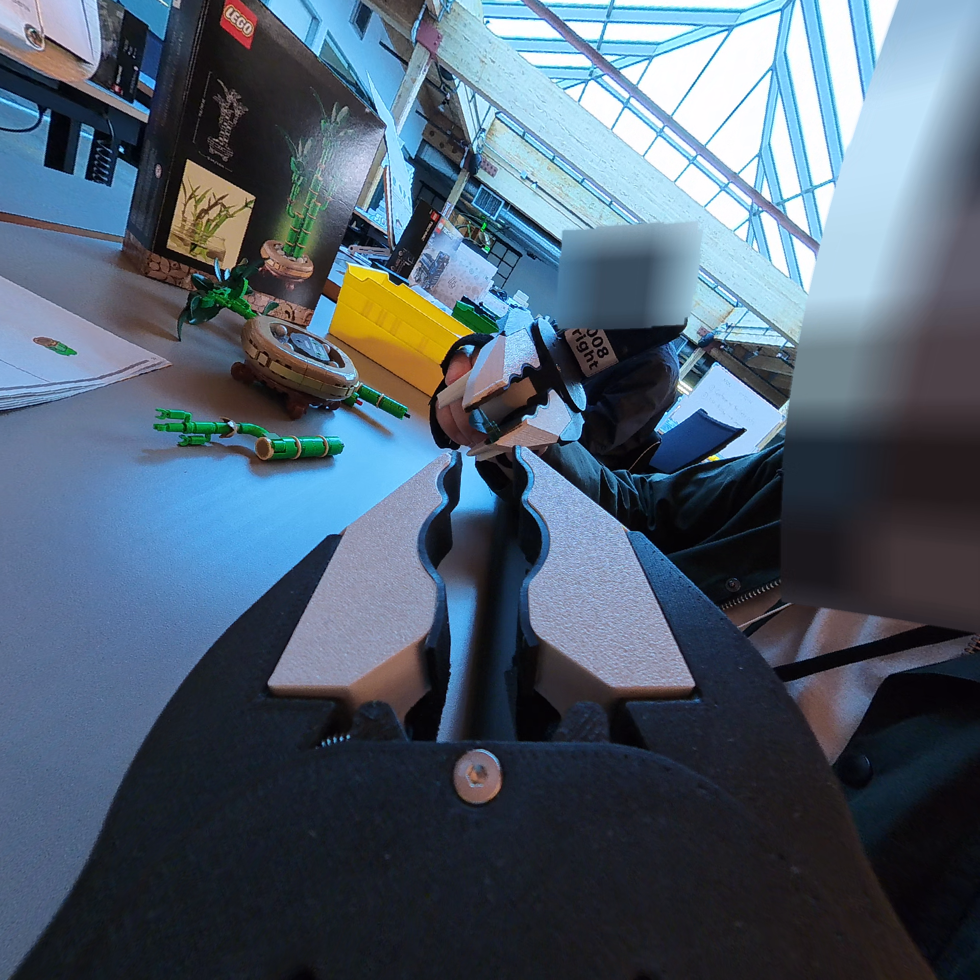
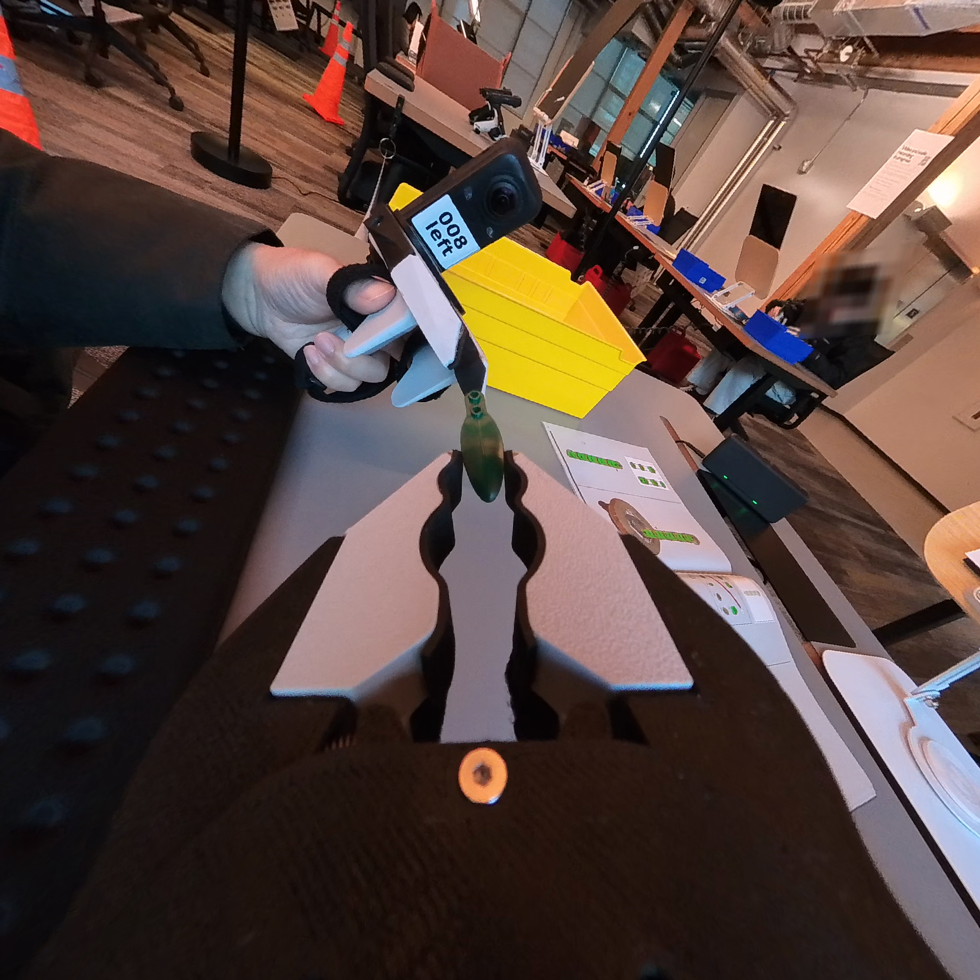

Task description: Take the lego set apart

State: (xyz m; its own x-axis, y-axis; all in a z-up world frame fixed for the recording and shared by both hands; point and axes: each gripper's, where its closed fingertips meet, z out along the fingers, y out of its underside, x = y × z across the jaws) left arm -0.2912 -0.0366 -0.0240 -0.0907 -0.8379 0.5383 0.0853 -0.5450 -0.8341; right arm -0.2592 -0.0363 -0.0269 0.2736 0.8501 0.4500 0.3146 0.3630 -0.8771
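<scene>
Lego leaf [image 2: 481,461]: a dark green piece, off the model and held in the air over the table [image 1: 132,530], its stud end pointing away from the right wrist camera.
Right gripper [image 2: 482,458]: closed to a narrow gap on the leaf's two edges, at the very fingertips. That probably leaves the stud end free for the other tool.
Left gripper [image 1: 485,455]: a slim gap between its fingers with nothing in it. Its tips sit just beside the leaf's stud end, which suggests the two tools are working this one piece between them. The side-on view does not show whether it touches the leaf.
Bamboo stalk [image 1: 276,437]: lies flat on the table with thin shoots still attached, well apart from both grippers; it looks to be waiting for further stripping.
Pot base [image 1: 299,366]: round and tan, upright on brown feet, with no stalk in it. A short green segment [image 1: 382,400] lies against its near side.
Leafy sprig [image 1: 220,297]: beyond the pot, still with several leaves on, so more leaves are left to pull.
Yellow bin [image 2: 535,339]: at the table's far edge, beyond the leaf, a likely drop point for loose parts.
Set box [image 1: 249,148]: stands upright behind the pieces.
Instruction booklet [image 2: 631,504]: open flat to the right of the grippers.
</scene>
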